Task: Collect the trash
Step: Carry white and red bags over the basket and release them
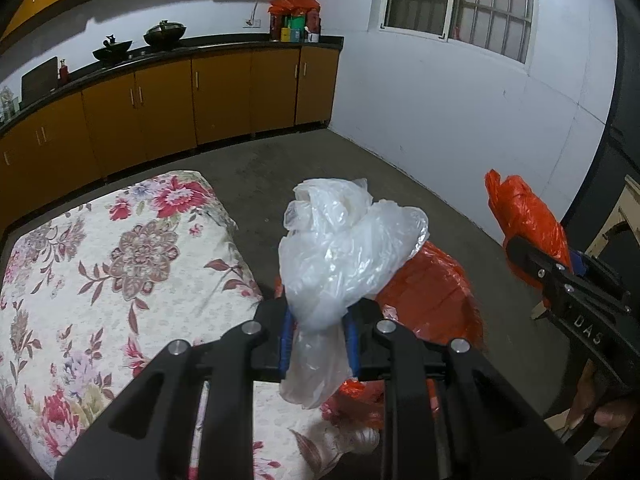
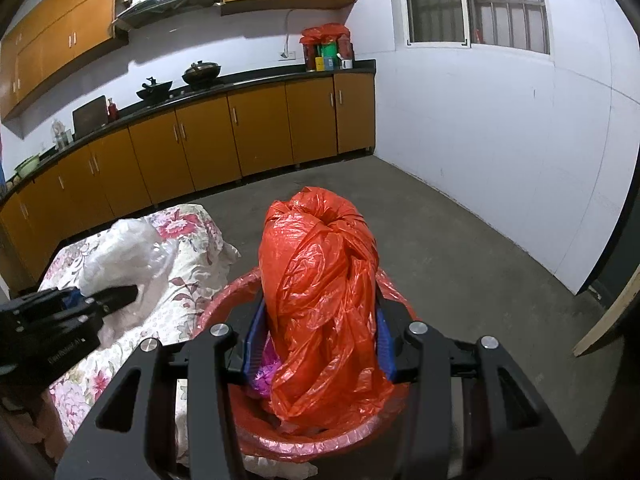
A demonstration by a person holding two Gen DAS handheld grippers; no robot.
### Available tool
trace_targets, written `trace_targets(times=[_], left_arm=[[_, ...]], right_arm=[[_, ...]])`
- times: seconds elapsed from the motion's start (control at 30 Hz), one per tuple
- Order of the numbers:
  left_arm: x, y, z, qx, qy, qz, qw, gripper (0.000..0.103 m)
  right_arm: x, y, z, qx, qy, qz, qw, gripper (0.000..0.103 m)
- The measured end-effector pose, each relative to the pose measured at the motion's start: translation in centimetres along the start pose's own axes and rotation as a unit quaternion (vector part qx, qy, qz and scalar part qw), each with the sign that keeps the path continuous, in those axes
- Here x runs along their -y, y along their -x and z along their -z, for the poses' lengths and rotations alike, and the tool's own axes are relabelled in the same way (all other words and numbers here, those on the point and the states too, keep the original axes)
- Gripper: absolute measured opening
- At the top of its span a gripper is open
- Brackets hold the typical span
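Left tongs (image 1: 320, 336) pinch white bag (image 1: 340, 248), right tongs (image 2: 320, 344) red bag (image 2: 320, 288) over bin rim (image 2: 304, 446).

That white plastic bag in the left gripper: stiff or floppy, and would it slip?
The white plastic bag is probably floppy and very light: it bunches and droops below the left gripper. Its glossy film looks slippery, so it may slide out of a loose pinch.

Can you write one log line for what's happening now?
left gripper: shut on clear bag | right gripper: shut on red bag | above bin
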State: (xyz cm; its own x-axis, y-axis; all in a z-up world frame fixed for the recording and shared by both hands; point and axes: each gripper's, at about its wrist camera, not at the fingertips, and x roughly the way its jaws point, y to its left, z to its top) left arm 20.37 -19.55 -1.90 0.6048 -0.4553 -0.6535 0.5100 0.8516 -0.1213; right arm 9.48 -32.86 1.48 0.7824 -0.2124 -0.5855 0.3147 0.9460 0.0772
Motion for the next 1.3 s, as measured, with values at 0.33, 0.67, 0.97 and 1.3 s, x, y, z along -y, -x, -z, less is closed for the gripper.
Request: trace_targets(times=[0.33,0.67,0.97,1.3], left_arm=[[1.2,-1.8,0.2,-0.016,-0.009,0.006,0.9998,0.023],[1.8,-3.8,0.5,-0.035,-0.002,0.029,0.999,0.024],[2.2,-5.5,1.0,-0.05,0.008,0.051,0.9974,0.037],[1.1,-6.3,2.3,-0.07,0.021,0.042,0.9964,0.053]], right_arm=[[1.1,-0.6,-0.2,-0.007,-0.016,-0.009,1.0,0.046],[2.8,-1.3,-0.5,-0.015,-0.037,-0.026,0.999,0.046],[4.1,-1.8,-1.0,-0.009,-0.06,-0.049,0.997,0.053],[5.4,-1.2,-0.6,-0.004,-0.074,-0.046,0.996,0.069]])
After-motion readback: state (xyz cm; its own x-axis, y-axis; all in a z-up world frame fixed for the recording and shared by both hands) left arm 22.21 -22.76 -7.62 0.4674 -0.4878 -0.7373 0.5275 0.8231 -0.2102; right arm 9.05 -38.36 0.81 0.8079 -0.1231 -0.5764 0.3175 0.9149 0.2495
